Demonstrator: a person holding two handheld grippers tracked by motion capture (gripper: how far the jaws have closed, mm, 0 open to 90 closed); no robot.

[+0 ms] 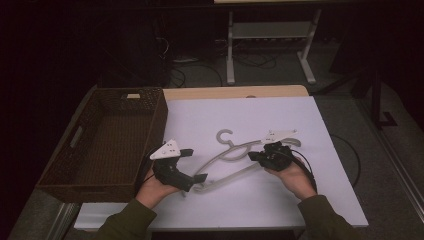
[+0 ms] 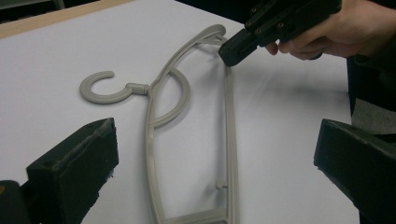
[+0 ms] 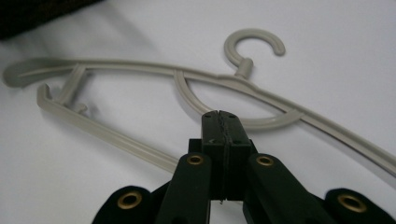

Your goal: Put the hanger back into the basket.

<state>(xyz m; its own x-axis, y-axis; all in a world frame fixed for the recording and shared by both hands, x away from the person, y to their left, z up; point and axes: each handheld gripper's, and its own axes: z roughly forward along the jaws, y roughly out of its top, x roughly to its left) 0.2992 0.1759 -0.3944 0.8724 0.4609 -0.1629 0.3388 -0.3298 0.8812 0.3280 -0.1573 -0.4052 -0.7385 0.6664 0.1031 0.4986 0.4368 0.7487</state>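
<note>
A grey plastic clothes hanger [image 1: 227, 176] lies flat on the white table top [image 1: 280, 115], its hook pointing to the far side. My left gripper [image 1: 195, 165] is open just left of it, and its jaws stand wide on either side of the hanger's lower end [image 2: 229, 140] without touching it. My right gripper [image 1: 252, 156] is shut, pads pressed flat together, with its tip [image 3: 222, 116] down at the hanger's straight bar [image 3: 107, 135] near the right shoulder. The bar runs under the jaws. I see nothing between the pads.
A dark woven basket [image 1: 160, 120] stands on the table's left side, close to my left hand. A black cable [image 1: 345, 150] loops off the right edge. Behind the table is a dark floor with a white frame [image 1: 231, 55].
</note>
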